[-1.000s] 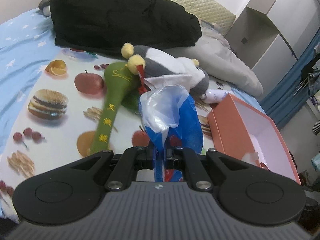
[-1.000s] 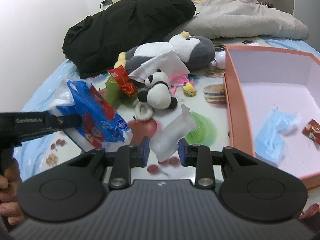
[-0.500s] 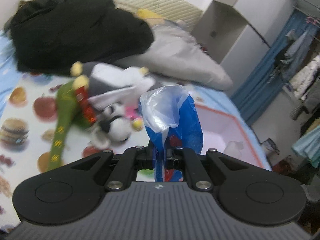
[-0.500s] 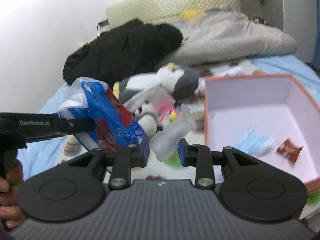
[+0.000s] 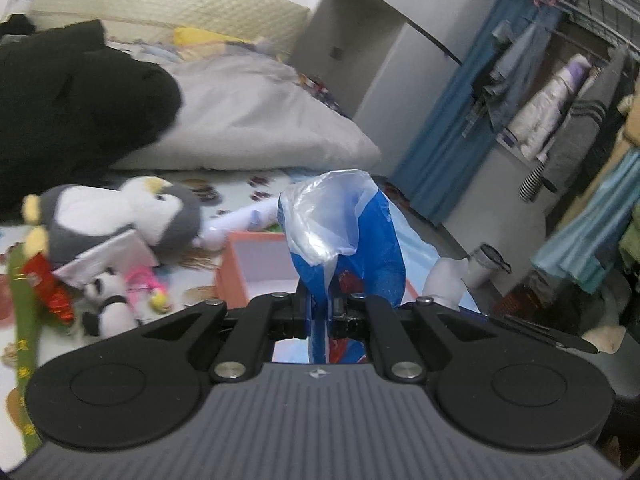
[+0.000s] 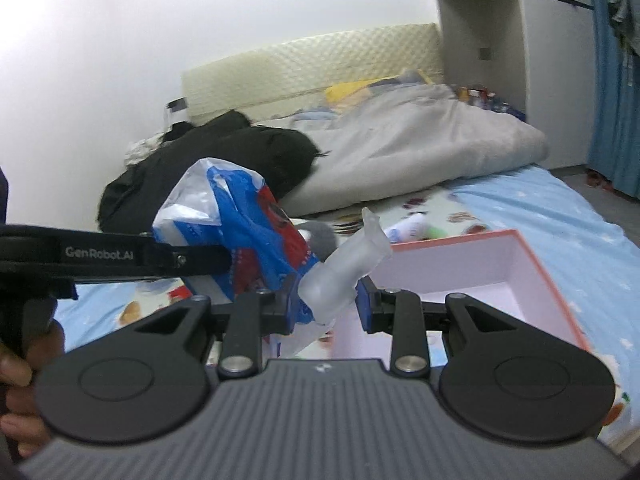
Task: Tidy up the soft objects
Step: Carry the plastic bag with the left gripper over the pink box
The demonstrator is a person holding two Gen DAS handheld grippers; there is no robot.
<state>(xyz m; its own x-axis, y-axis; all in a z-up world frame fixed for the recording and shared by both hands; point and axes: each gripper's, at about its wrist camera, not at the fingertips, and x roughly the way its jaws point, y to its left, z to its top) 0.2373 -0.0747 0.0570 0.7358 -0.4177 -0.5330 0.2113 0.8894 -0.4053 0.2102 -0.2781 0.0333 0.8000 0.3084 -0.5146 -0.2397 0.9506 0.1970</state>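
Note:
My left gripper (image 5: 321, 312) is shut on a blue, red and clear plastic bag (image 5: 344, 236), which stands up above the fingers, raised over the bed. In the right wrist view the same bag (image 6: 244, 232) hangs at the left, clamped by the left gripper (image 6: 230, 258). My right gripper (image 6: 327, 300) is shut on a soft translucent white tube (image 6: 344, 268) that sticks up and to the right. The open orange box (image 6: 532, 272) with a pale pink inside lies just beyond it, also the box (image 5: 232, 268) behind the bag.
On the food-print sheet lie a grey and white plush penguin (image 5: 120, 216), a small panda plush (image 5: 108, 312), a green plush (image 5: 24, 320) and a white bottle (image 5: 240, 224). A black coat (image 5: 72, 100) and grey duvet (image 6: 420, 144) lie behind. A person's hand (image 6: 24, 376) holds the left gripper's handle.
Both grippers have risen and swung right toward the box with their loads still gripped; the toys have slid to the lower left and the wardrobe and curtain have come into the left view.

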